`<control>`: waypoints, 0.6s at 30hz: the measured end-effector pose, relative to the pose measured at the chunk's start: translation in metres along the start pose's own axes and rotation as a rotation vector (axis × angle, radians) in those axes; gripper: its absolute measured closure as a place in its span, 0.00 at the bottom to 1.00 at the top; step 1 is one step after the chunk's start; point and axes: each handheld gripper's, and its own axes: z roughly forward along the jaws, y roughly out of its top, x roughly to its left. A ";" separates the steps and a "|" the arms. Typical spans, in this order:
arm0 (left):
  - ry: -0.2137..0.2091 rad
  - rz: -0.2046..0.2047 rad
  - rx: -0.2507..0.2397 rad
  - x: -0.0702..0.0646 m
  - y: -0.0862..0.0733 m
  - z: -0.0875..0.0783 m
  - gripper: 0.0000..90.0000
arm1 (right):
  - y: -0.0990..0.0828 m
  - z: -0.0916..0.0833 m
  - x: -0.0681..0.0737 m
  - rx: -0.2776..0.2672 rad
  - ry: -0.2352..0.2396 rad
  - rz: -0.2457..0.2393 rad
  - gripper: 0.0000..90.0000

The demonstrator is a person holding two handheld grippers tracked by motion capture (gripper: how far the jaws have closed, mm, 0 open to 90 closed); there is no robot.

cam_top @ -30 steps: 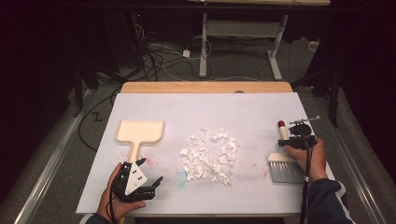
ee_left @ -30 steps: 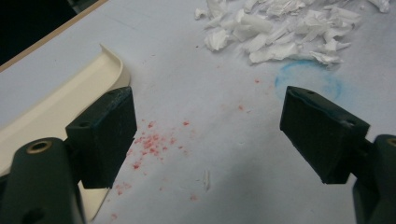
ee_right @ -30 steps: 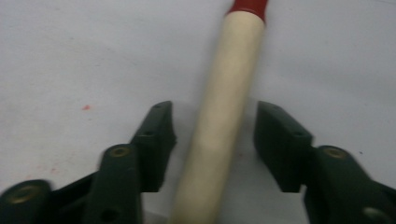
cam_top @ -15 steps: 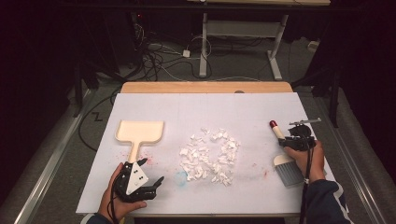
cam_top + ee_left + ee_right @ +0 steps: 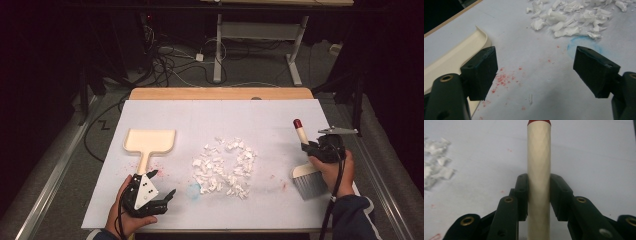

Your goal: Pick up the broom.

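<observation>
A white sheet [image 5: 250, 120] covers the table, with a strip of bare wooden edge [image 5: 220, 93] showing at the far side. Beyond it the room is dark: a grey floor, a tangle of cables [image 5: 165, 55] and the legs of a white frame [image 5: 295, 55]. Faint red specks [image 5: 501, 80] and a blue smudge [image 5: 579, 42] mark the sheet near the left side (the blue one forms a rough ring).

A pile of white paper scraps [image 5: 225, 167] lies in the middle of the sheet. A cream dustpan [image 5: 149, 142] lies flat left of it, handle toward the person.

The right gripper [image 5: 311, 148] is clamped on the cream handle of the brush [image 5: 300, 134], at the right edge of the sheet. A second ago the brush lay flatter; since then the jaws have just been closing onto the handle, and the red-tipped end now stands higher and farther left, with the grey bristles [image 5: 310, 185] dragged nearer the person's hand.

The left gripper [image 5: 162, 187] rests at the near left, jaws spread wide with nothing between them, just beside the dustpan handle; it has kept its place.

In the right gripper view the brush's red tip is cut off at the top and the bristles are hidden. Whether the bristles touch the sheet is hard to tell from above.
</observation>
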 end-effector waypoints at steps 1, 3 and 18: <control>0.000 -0.002 0.002 0.000 0.000 0.000 0.21 | 0.001 -0.004 0.001 -0.015 0.004 -0.004 0.79; -0.001 0.000 0.003 0.000 0.000 0.001 0.21 | 0.002 -0.013 0.003 -0.046 0.012 -0.015 0.79; -0.063 -0.042 -0.068 -0.004 0.029 0.009 0.22 | 0.013 -0.054 0.023 -0.246 0.010 -0.070 0.79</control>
